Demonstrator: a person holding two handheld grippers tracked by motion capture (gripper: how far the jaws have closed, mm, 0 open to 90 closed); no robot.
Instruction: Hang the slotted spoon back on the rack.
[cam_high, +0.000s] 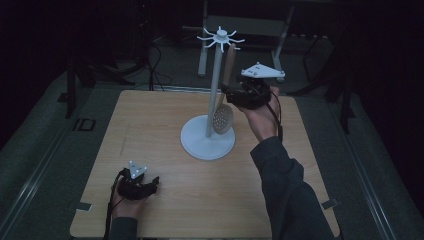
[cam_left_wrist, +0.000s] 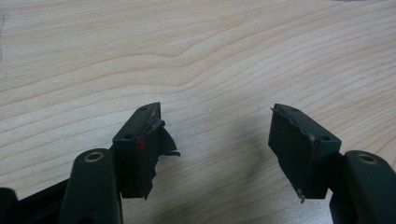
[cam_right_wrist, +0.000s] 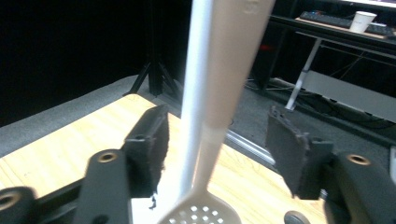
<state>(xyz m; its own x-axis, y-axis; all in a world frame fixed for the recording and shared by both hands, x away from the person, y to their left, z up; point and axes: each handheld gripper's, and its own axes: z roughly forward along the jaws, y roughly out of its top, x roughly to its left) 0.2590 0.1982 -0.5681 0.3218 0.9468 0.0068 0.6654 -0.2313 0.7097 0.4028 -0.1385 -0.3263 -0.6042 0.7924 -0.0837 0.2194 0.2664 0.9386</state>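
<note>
High view shows your right gripper (cam_high: 239, 94) beside the slotted spoon (cam_high: 223, 116), which hangs from the white rack (cam_high: 208, 140) standing just past the middle of the table (cam_high: 150, 130). Its fingers (cam_right_wrist: 148, 140) stand apart either side of the spoon handle, not clamped. Whether you are hanging or fetching it, I cannot tell. Your left gripper (cam_high: 141, 186) rests near the near left corner, fingers (cam_left_wrist: 140, 149) apart, empty.

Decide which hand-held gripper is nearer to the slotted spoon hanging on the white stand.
Right. The right hand-held gripper is raised beside the slotted spoon, its open jaws on either side of the handle. The left hand-held gripper rests low on the table, well short of the stand.
</note>
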